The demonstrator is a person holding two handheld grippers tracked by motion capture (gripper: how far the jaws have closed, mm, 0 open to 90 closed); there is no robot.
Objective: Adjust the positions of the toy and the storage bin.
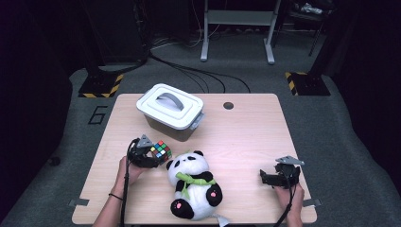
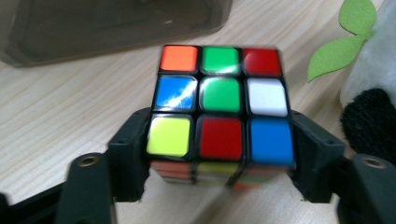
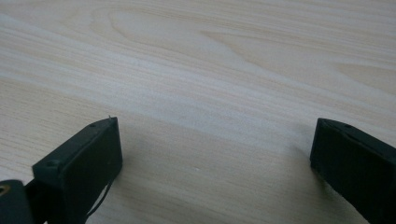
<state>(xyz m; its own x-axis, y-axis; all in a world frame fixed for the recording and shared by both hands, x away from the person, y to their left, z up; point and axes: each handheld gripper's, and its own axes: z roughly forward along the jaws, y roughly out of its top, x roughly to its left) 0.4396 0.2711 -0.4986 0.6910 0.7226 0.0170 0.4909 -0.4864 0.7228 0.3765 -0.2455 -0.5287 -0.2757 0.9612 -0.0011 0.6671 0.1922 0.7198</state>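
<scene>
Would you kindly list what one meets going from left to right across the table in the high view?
Left gripper → puzzle cube → plush panda → right gripper. The lidded box sits farther back, overlapping cube and panda, so I leave it out.

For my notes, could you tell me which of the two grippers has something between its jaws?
The left gripper: its jaws flank the puzzle cube; the right gripper is over bare table.

Black two-jaw grippers, grey three-cornered top plates, black cables, dark wristband

Lidded grey bin (image 1: 171, 112) behind plush panda (image 1: 194, 184) on wooden table (image 1: 246, 137).
</scene>
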